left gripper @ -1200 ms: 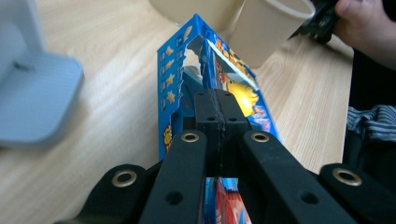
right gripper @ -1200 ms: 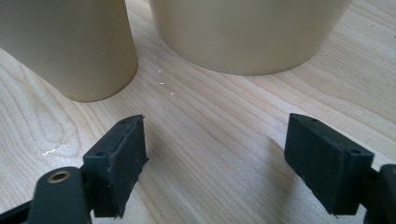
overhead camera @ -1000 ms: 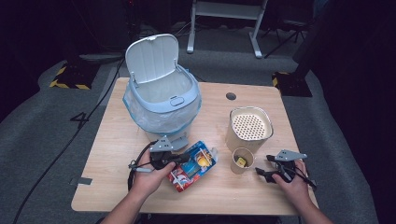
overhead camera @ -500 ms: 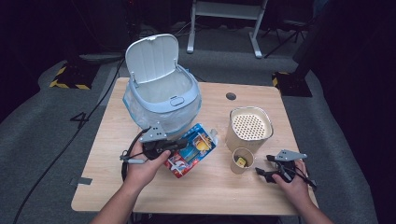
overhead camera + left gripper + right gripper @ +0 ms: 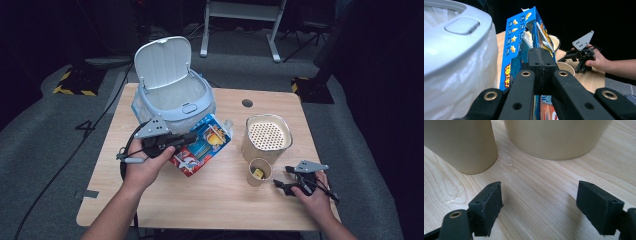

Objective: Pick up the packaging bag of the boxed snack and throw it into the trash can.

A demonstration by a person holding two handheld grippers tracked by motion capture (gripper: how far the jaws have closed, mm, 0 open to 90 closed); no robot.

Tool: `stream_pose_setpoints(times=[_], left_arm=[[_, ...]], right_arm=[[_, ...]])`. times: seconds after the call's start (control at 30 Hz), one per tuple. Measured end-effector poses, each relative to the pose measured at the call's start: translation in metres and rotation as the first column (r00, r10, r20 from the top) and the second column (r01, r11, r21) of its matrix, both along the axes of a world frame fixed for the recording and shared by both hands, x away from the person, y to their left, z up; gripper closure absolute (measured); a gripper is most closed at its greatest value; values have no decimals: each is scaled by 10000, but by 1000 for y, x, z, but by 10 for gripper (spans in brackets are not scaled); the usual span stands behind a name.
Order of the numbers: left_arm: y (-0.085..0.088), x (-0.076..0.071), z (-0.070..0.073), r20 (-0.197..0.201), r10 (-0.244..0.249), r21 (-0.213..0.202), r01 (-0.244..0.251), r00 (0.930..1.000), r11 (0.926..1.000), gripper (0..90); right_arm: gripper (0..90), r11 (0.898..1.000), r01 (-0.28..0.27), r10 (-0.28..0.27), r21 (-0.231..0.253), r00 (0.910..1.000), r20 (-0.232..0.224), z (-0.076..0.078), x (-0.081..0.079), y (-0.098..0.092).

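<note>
Fingers of the left gripper (image 5: 192,138) clamped the torn snack box (image 5: 202,145), tilted beside the open bin (image 5: 172,100), presumably for discarding; right gripper (image 5: 286,183) fingers rested spread, empty, on the table (image 5: 220,200).

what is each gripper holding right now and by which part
The left gripper is shut on the blue snack box, pinching its torn side. The right gripper is open, holding nothing.

From my station I read a white "4" on the grey floor (image 5: 85,127) left of the worktop (image 5: 220,200); the blue carton (image 5: 520,45) lettering stays illegible.
</note>
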State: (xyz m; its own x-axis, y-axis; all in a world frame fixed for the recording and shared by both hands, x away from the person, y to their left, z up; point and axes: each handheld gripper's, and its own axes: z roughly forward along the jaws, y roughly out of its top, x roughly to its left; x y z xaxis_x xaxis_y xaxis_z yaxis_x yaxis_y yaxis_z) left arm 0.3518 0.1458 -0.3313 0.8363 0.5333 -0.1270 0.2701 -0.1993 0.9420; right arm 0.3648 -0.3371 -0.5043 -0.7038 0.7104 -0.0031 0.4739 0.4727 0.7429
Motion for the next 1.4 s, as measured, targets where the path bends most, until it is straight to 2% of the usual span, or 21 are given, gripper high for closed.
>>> stream_pose_setpoints(times=[0.17, 0.3, 0.7, 0.9, 1.0, 1.17, 1.2, 1.27, 1.33, 1.37, 1.4], left_arm=[[1, 5, 8, 80, 19, -80, -18, 10000, 10000, 897], [2, 7, 17, 373, 63, -110, -59, 9993, 9999, 897], [4, 12, 66, 1167, 449, -190, -430, 9922, 9989, 897], [5, 19, 81, 1354, 599, -321, -561, 9890, 9979, 896], [9, 25, 91, 1559, 809, -512, -737, 9844, 9960, 896], [13, 31, 100, 1710, 1068, -693, -962, 9795, 9930, 896], [16, 35, 104, 1790, 1203, -824, -1069, 9765, 9908, 897], [17, 36, 106, 1799, 1252, -886, -1107, 9757, 9899, 897], [21, 39, 110, 1870, 1408, -1098, -1217, 9722, 9865, 896], [25, 41, 112, 1970, 1538, -1352, -1285, 9683, 9825, 896], [25, 41, 112, 1970, 1538, -1352, -1285, 9683, 9825, 897]], right_arm=[[208, 10000, 2, -2, -5, 10000, 0, 0, 0, 0], [208, 10000, -1, 1, -2, 10000, 2, 0, 0, 0], [208, 10000, 1, -1, 1, 10000, 2, 0, 0, 0], [208, 10000, 2, -2, -7, 10000, 0, 0, 0, 0], [208, 10000, 3, -3, -2, 10000, 1, 0, 0, 0], [208, 10000, 3, -3, -4, 10000, 1, 0, 0, 0], [208, 10000, 3, -3, -6, 10000, 1, 0, 0, 0], [208, 10000, 3, -3, -6, 10000, 3, 0, 0, 0], [208, 10000, 3, -3, -5, 10000, 2, 0, 0, 0], [208, 10000, 2, -2, -7, 10000, 2, 0, 0, 0], [208, 10000, 2, -2, -7, 10000, 2, 0, 0, 0]])
